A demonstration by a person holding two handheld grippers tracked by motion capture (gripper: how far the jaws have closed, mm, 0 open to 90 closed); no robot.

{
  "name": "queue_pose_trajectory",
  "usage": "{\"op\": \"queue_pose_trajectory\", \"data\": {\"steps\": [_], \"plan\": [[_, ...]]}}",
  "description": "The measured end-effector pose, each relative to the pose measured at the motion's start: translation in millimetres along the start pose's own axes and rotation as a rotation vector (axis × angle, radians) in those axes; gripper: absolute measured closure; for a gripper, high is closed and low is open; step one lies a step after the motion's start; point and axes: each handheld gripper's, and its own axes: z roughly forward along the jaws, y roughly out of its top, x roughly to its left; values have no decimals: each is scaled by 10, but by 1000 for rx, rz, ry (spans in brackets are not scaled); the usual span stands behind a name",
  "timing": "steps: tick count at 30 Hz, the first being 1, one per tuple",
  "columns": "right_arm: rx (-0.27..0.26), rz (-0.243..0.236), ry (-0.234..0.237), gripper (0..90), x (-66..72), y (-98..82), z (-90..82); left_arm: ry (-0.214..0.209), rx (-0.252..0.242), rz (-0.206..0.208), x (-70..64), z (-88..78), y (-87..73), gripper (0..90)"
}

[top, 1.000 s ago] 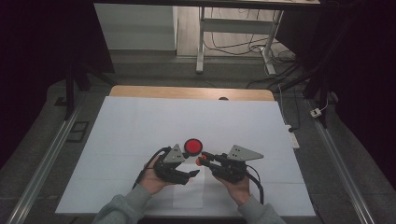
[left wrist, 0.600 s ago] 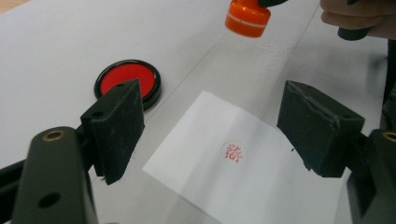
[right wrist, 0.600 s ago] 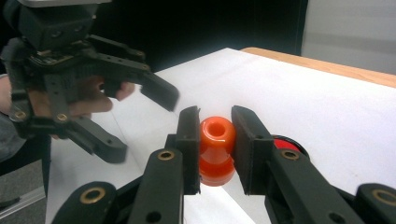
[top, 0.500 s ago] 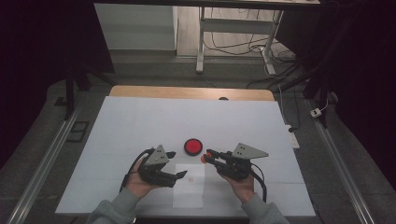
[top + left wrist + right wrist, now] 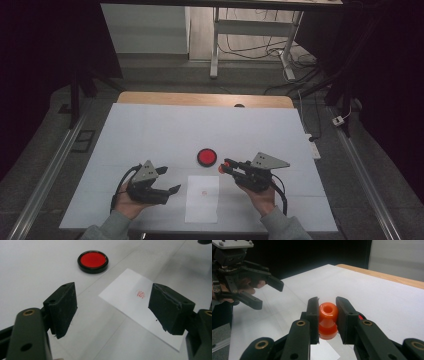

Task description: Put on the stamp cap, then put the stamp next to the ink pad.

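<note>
the stamping looks largely done, judging by how things lie: the white sheet of paper (image 5: 202,198) at the near middle of the table already carries a small round red print (image 5: 140,293) in its upper half, and the round black ink pad with its red face (image 5: 206,157) sits uncovered just beyond the paper's far edge. what seems left is putting the stamp down or pressing again, and perhaps closing the pad; no lid for it can be made out.

the small orange-red plastic stamp (image 5: 327,320) is a short, rounded, glossy piece with a narrow waist and a hole in the end facing the right gripper view's camera. it is clamped in the right gripper (image 5: 226,165), whose jaws press on it from both sides, and it is held above the white table cover (image 5: 150,130), just right of the ink pad and beyond the paper's right far corner. whether its printing face points down cannot be told.

the left gripper (image 5: 173,190) sits to the left of the paper, near the table's near edge. its jaws have just been opening and now stand well apart with nothing between them; in the left gripper view the paper and the pad lie beyond them.
</note>
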Motion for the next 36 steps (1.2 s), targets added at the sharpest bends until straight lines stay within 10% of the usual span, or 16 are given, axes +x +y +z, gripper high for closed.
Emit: {"op": "queue_pose_trajectory", "data": {"steps": [12, 36], "plan": [[13, -15, -28, 724, -51, 2, -34, 53, 0, -68, 144, -194, -272, 228], [52, -15, -107, 724, -194, -10, -38, 71, 12, -74, 215, -208, -286, 230]]}}
